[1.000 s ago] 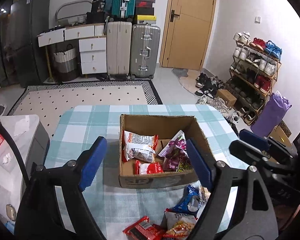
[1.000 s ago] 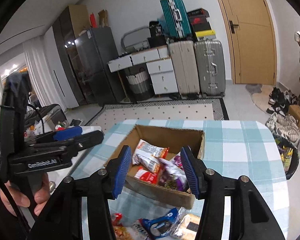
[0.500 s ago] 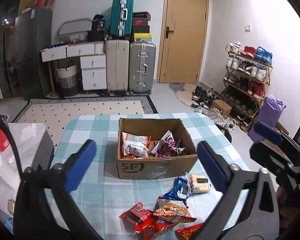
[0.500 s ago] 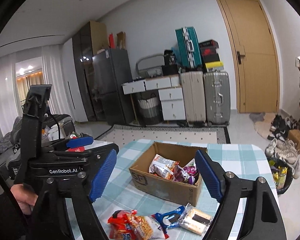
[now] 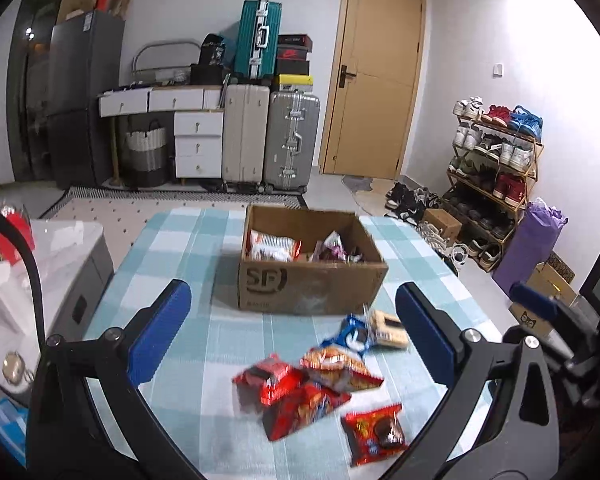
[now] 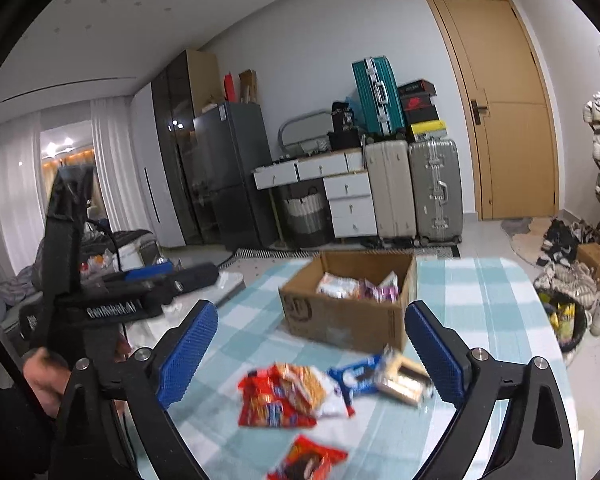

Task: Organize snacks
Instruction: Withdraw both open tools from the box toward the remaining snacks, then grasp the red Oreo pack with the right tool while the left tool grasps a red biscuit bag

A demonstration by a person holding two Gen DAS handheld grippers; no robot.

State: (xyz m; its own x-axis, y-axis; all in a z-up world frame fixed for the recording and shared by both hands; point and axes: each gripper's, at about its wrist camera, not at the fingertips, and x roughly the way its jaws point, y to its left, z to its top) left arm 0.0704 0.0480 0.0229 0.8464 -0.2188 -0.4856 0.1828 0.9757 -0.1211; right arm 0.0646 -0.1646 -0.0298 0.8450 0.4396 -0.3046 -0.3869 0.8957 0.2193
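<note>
My table (image 5: 188, 240) wears a blue and white checked cloth. On it stands an open cardboard box (image 5: 312, 280) with a few snack packets (image 5: 274, 245) inside. In front of the box, loose snack packets (image 5: 300, 388) lie scattered on the cloth. My left hand-held gripper (image 5: 290, 338) hovers above them, spread wide and empty. My right hand-held gripper (image 6: 320, 354) has just been opening and is released too, with nothing between its blue pads (image 6: 188, 352).
</note>
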